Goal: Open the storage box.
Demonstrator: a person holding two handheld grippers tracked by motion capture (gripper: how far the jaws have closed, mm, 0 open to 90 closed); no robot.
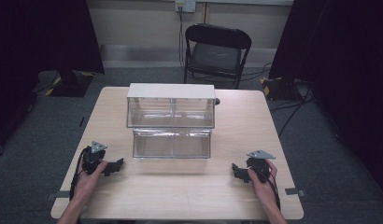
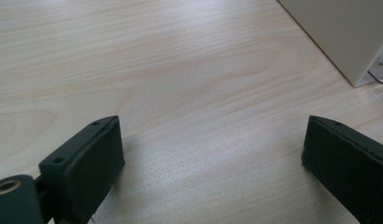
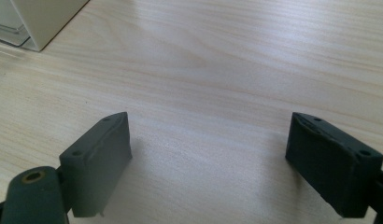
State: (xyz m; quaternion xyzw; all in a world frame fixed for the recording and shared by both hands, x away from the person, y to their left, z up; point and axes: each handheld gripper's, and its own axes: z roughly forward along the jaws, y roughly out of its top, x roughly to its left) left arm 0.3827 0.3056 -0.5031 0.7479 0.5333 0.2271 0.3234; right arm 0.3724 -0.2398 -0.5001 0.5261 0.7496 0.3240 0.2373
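A clear two-tier bin unit with a white top (image 1: pixel 171 119) stands at the middle of the light wooden table (image 1: pixel 236 196). Its lower drawer (image 1: pixel 172 143) juts forward. My left gripper (image 1: pixel 116 165) rests on the table at the front left, held by a hand, jaws wide apart and empty. In the left gripper view the gripper (image 2: pixel 213 156) frames bare wood, with the unit's white side (image 2: pixel 348 37) at upper right. My right gripper (image 1: pixel 236 171) rests at the front right, open and empty. The right gripper view has the gripper (image 3: pixel 208 158) over bare wood and the unit's corner (image 3: pixel 40 18) at upper left.
A black folding chair (image 1: pixel 216 51) stands behind the table's far edge. Black curtains hang at both sides, and cables run across the grey carpet at the right. A dark stand base (image 1: pixel 70 84) sits on the floor at the far left.
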